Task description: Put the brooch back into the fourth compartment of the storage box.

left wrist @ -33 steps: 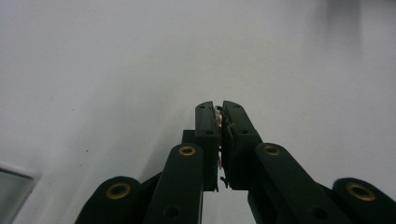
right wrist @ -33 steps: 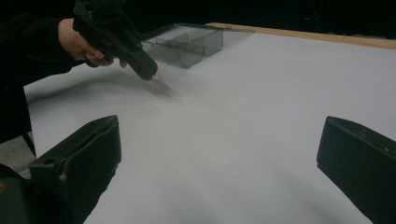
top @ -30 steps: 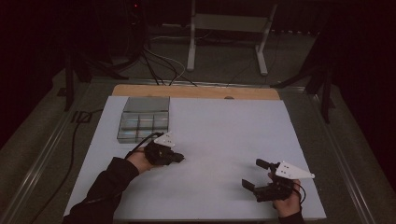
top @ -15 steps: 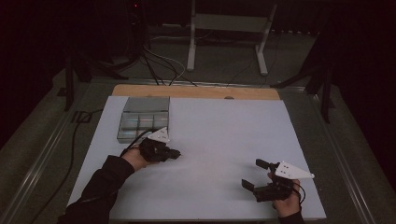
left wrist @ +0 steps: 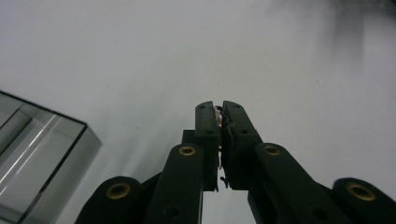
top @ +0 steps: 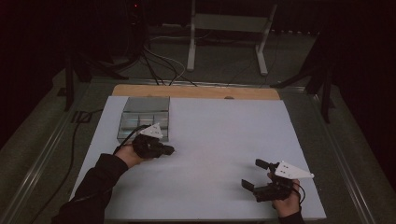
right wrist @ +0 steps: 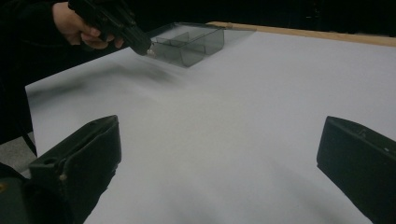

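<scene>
**Small item pinched beside the divided tray**

The left gripper (left wrist: 219, 108) was seen closed on a tiny pale item (left wrist: 217, 110), too small to identify, held just beside the near edge of one clear divided tray (top: 144, 114). Placement was judged not yet done. The right gripper (top: 254, 173) was held wide open and empty, near right, on one white tabletop (top: 224, 135).

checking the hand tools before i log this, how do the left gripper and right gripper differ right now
The left gripper has its jaws pressed together on a tiny pale item; the right gripper stands wide open and holds nothing. The left gripper hovers beside the clear compartment tray; the right gripper sits near the table's front right, far from it. Both are black and hand-held.
</scene>
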A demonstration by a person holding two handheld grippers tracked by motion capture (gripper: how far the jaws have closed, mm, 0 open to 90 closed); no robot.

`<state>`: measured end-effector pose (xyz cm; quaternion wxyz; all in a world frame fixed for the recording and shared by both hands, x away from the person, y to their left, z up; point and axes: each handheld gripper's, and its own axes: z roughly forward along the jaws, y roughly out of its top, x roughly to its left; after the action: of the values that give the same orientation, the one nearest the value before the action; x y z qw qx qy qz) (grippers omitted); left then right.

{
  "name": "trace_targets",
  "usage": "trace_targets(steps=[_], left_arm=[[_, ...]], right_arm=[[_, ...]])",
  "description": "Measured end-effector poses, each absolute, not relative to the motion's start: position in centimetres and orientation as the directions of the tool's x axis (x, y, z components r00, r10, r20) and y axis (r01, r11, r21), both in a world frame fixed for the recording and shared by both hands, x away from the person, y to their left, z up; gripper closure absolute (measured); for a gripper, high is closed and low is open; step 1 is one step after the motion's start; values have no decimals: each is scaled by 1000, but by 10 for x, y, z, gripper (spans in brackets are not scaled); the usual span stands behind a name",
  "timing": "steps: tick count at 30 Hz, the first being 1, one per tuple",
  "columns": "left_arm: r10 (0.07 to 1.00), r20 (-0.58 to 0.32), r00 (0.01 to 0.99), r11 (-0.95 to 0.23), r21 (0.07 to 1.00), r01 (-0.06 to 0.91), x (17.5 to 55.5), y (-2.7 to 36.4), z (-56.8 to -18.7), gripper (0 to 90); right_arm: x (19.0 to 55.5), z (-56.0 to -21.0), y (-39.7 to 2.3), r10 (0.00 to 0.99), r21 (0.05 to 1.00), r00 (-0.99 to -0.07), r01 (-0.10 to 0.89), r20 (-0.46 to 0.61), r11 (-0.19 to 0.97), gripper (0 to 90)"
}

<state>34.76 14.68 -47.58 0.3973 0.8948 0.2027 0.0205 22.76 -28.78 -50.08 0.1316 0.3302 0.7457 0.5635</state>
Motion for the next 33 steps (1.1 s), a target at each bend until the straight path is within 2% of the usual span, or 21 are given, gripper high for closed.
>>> trace_targets(steps=[15, 33], left_arm=[[446, -143, 883, -560, 725, 400, 358, 180, -477, 880], [514, -124, 849, -529, 733, 428, 364, 222, -470, 879]], right_arm=[[228, -502, -287, 641, 925, -747, 350, 179, 149, 0], [228, -502, -286, 638, 924, -750, 350, 176, 157, 0]])
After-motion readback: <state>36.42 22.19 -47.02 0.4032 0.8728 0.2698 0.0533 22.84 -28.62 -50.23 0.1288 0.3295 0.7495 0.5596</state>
